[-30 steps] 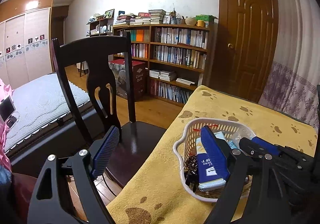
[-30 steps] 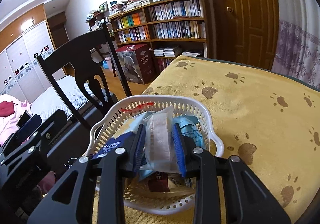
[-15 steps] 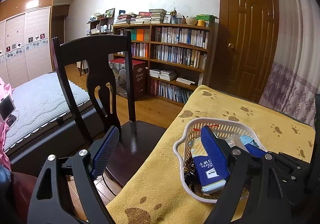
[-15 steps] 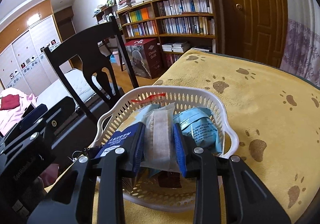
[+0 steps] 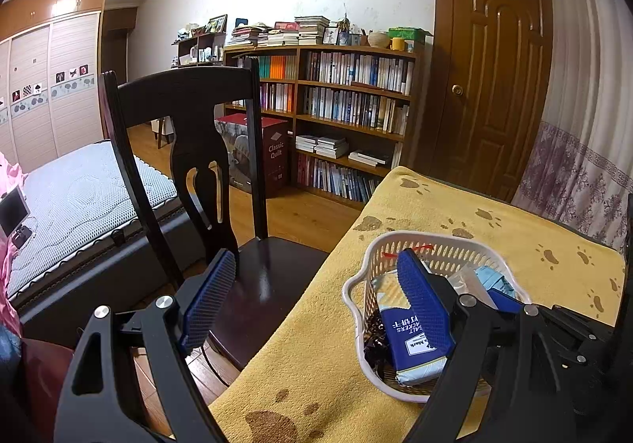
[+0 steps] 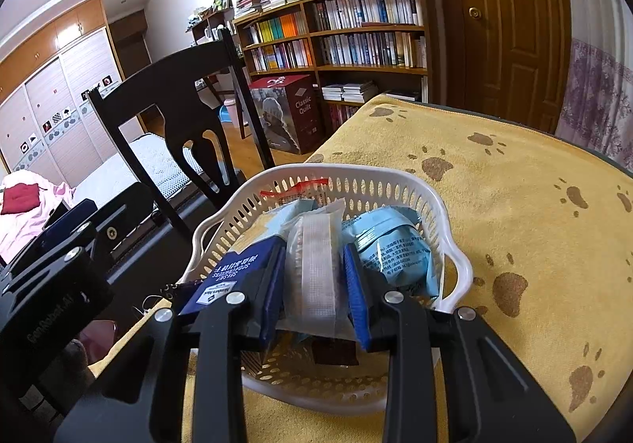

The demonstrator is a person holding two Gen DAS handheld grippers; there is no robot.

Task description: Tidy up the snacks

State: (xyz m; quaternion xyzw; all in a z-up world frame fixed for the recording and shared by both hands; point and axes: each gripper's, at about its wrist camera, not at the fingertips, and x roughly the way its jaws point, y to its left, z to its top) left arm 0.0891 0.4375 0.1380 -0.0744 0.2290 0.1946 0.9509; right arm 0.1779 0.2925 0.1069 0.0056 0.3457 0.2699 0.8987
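My right gripper (image 6: 314, 276) is clamped on a clear wafer packet (image 6: 314, 265), its blue pads pressing both sides of the wrapper, and I hold it just above the white basket (image 6: 443, 213). At 9 o'clock of that packet, touching the left pad, lies a dark blue cracker pack (image 6: 241, 269) with white lettering. At 3 o'clock sits a light blue pouch (image 6: 395, 245), puffed and leaning against the basket's right wall. A red strip (image 6: 294, 187) shows at 12 o'clock against the far wall, and a dark brown wrapper (image 6: 334, 352) lies on the basket floor at 6 o'clock, under my jaws.

My left gripper (image 5: 316, 300) is spread wide and holds nothing. Its left pad hangs over the dark chair (image 5: 190, 118) seat, and its right pad reaches over the basket's (image 5: 358, 276) near rim, above the dark blue cracker pack (image 5: 411, 340). I cannot tell whether that pad touches the pack.

The basket stands on a yellow paw-print cloth (image 6: 534, 205) that covers the table, near its left edge. The chair stands beside the table at 9 o'clock of the basket. Farther out, at 12 o'clock, a bookcase (image 5: 348, 102) runs along the wall with a red quilt box (image 5: 257, 154) on the floor before it; a brown door (image 5: 494, 67) is at 1 o'clock and a bed (image 5: 71, 197) at 9 o'clock.
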